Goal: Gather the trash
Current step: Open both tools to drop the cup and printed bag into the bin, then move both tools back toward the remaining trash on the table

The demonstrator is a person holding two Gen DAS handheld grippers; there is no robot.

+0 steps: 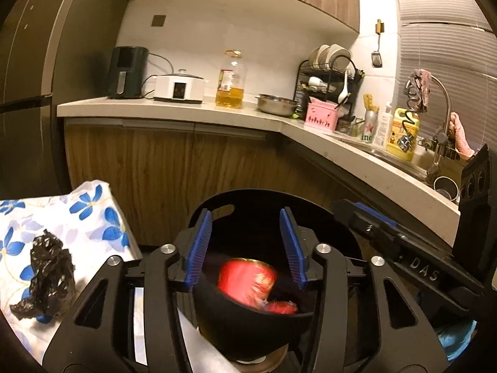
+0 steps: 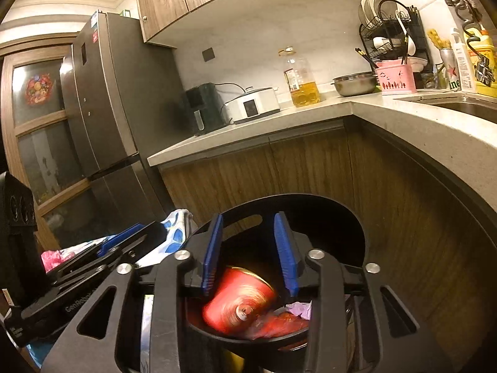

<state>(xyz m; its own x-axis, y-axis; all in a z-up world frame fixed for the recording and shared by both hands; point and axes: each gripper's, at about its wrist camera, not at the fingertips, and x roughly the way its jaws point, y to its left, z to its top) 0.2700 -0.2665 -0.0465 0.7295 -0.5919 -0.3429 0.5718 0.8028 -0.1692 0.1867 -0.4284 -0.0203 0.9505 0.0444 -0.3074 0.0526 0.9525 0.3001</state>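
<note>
From where I sit, the red cylindrical metal can [image 1: 247, 283] lies below and between the blue ribbed pads of my left tool [image 1: 247, 247], apart from both pads; that tool is released, jaws spread wide. My right tool [image 2: 250, 253] is released too, its blue pads spread above the same can [image 2: 240, 303], touching nothing. The can sits tilted inside the round black plastic bin [image 1: 248, 320], smeared by blur, its gold-rimmed end up and far, a small nozzle showing on its near end in the right view. Beside it in the bin lie a crumpled red glossy wrapper [image 2: 279, 323] and a scrap of pale purple film [image 2: 299, 307]. To the left, a crinkled black plastic bag [image 1: 49, 276] rests on the white cloth printed with blue flowers [image 1: 90, 208]. Beyond the bin stand wood-grain cabinet doors [image 1: 174, 168] under a smooth pale stone tabletop [image 1: 198, 110] carrying a clear bottle of yellow oil [image 1: 231, 80] and a steel bowl [image 1: 276, 104].
</note>
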